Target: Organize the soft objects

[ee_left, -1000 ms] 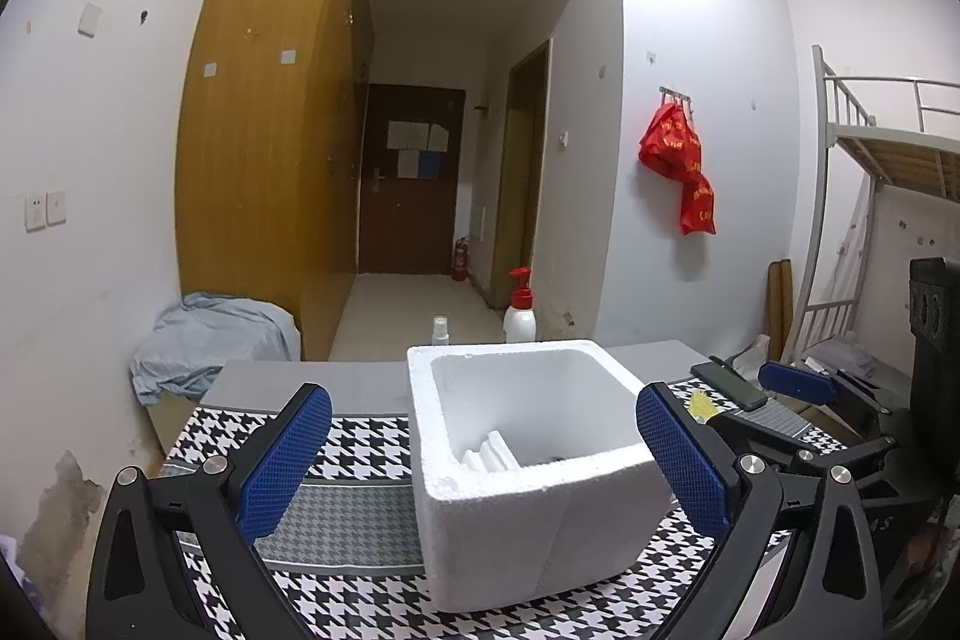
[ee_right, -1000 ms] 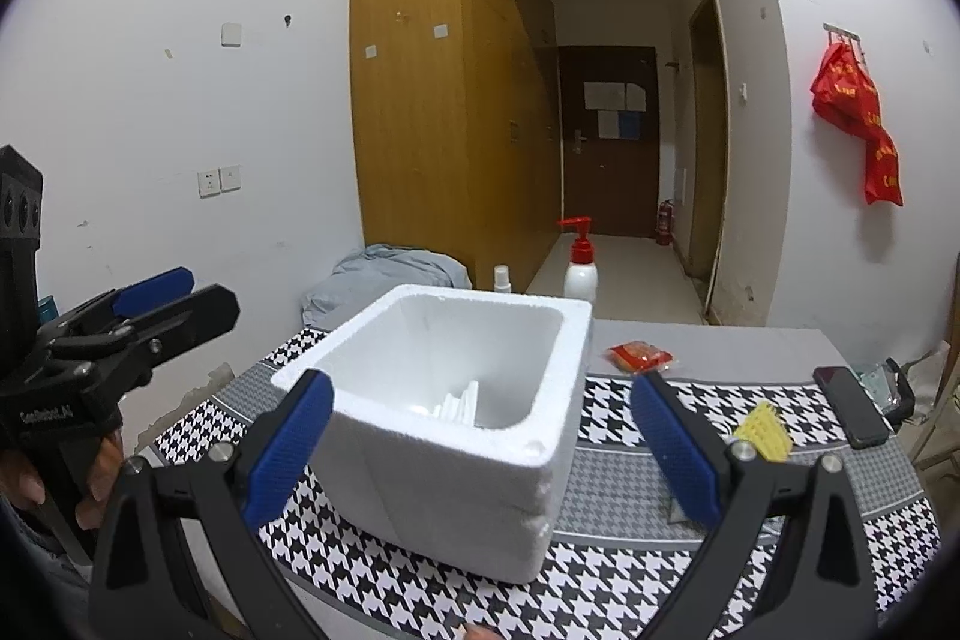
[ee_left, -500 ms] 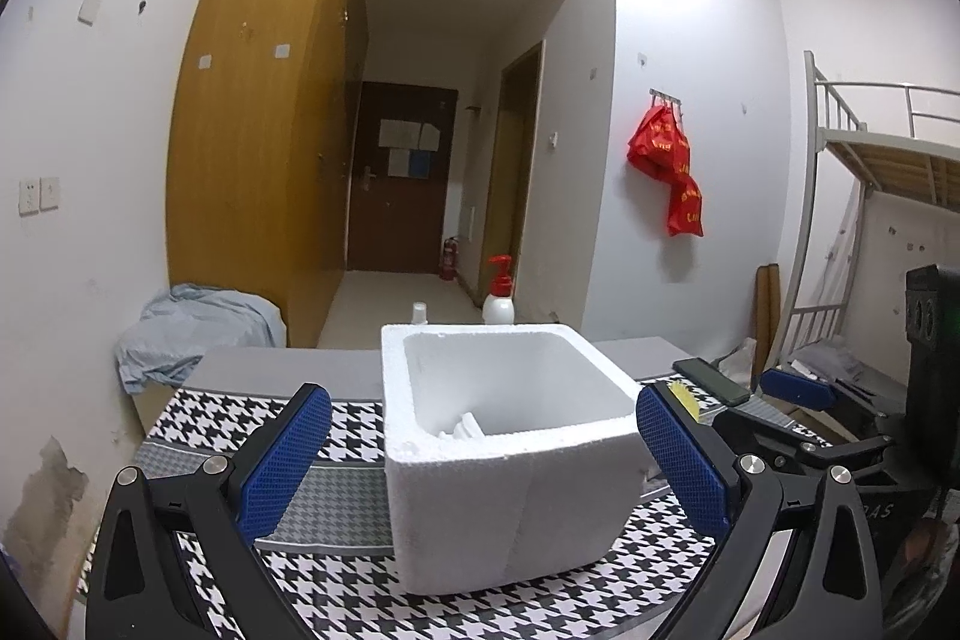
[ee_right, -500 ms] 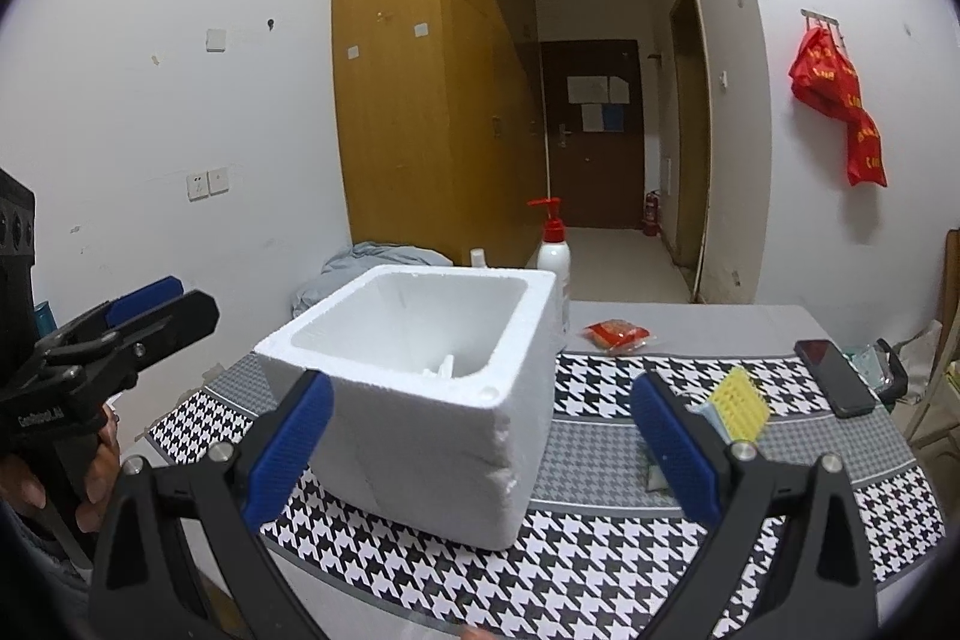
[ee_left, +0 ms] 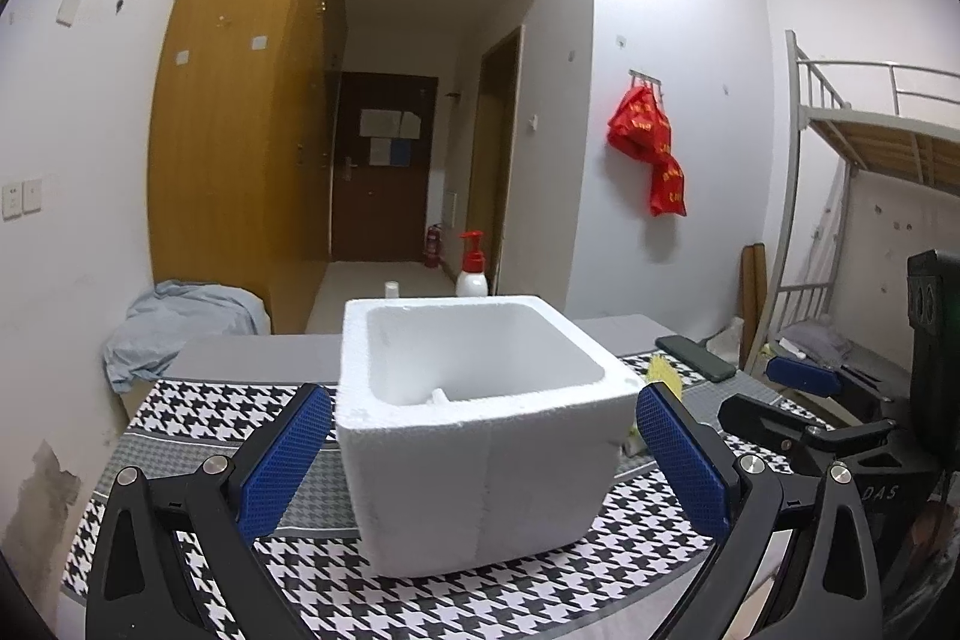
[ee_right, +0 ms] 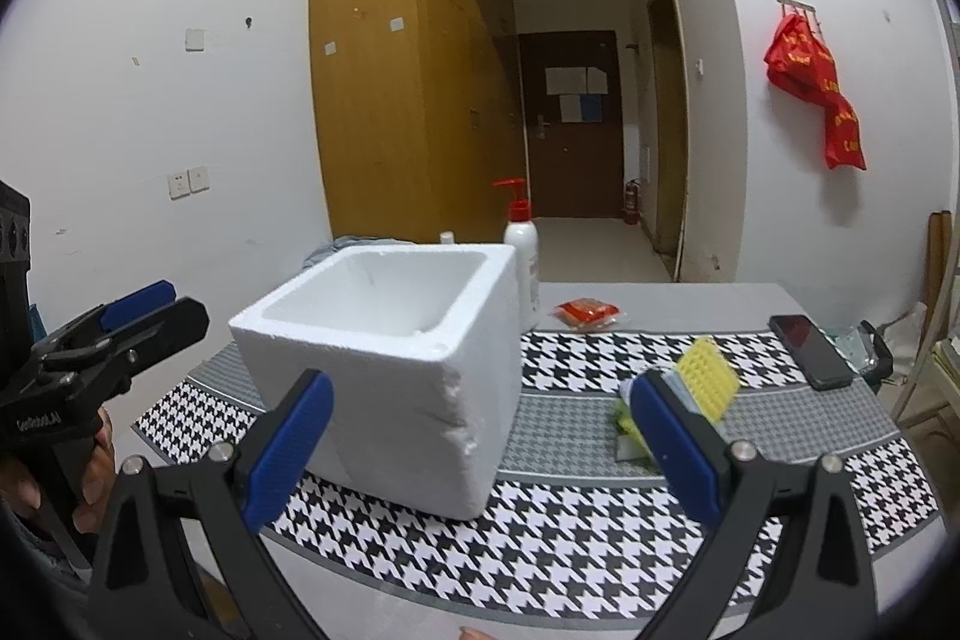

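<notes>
Both your grippers, left (ee_left: 480, 451) and right (ee_right: 480, 451), gaping, empty. Foam box (ee_right: 384, 370) waiting. Next: reach yellow sponge (ee_right: 708, 382) right of box.

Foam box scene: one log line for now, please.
left gripper: open, empty | right gripper: open, empty | foam box: upright on table | yellow sponge: outside box
</notes>
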Demonstrator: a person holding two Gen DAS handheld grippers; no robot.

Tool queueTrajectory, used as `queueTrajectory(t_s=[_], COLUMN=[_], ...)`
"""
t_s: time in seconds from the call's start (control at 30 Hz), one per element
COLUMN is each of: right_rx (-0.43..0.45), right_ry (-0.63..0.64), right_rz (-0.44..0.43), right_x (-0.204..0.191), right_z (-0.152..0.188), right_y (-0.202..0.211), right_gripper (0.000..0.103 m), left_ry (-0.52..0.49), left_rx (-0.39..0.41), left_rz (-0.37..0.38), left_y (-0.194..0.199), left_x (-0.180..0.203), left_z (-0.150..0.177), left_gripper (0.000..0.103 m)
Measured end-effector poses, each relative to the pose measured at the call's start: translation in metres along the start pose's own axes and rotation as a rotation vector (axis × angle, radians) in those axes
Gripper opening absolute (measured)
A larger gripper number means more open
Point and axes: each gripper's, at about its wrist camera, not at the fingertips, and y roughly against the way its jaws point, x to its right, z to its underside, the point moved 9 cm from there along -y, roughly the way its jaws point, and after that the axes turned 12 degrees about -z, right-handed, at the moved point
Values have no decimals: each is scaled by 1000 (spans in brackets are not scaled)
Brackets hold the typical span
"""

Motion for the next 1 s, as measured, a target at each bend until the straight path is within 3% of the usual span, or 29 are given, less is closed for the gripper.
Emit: queueTrajectory(t_s=[0.63, 1.0], right_rx=[-32, -35], right_ry=[-63, -77], right_rz=[59, 100], right_x=[32, 44], right_z=[26, 35], right_y=[17, 32], right_gripper=[101, 101], left_ry=[-46, -79], left_rx=[-63, -94], left_rz=[32, 97], left_y=[-6, -9], left_x=[32, 62], left_z=[29, 41], left_gripper=[102, 102])
